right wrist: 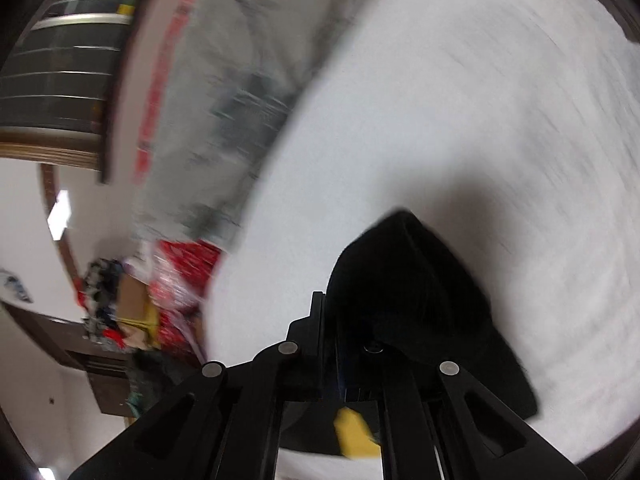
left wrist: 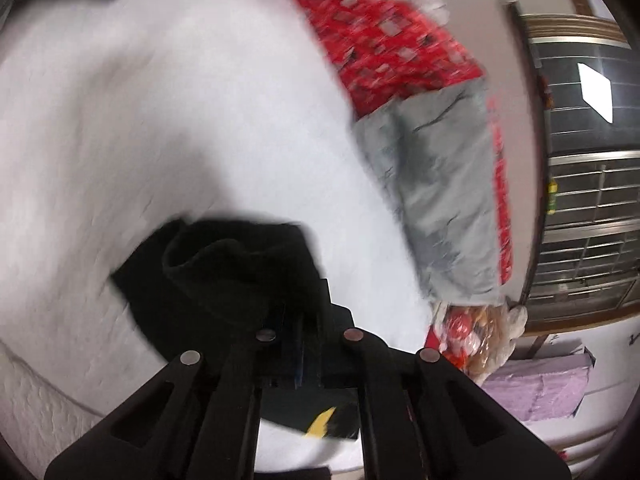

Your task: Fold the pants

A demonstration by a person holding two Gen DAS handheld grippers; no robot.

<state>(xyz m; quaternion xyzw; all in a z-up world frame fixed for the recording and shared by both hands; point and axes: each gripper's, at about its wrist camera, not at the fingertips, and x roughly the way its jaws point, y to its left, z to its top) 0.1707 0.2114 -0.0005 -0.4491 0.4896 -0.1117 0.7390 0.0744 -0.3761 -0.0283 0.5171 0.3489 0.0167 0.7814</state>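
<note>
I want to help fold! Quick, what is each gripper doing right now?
Left gripper: jaws shut on the black pants.
Right gripper: jaws shut on the black pants too.

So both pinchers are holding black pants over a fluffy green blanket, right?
Not quite: the blanket is white, not green, as the left wrist view shows. The rest holds: the left gripper and the right gripper are each shut on the black fabric pants.

Matte black left gripper (left wrist: 304, 304) and right gripper (right wrist: 340, 320), each with triangular cut-out linkage arms, round silver pivot pins and a yellow marking underneath.
</note>
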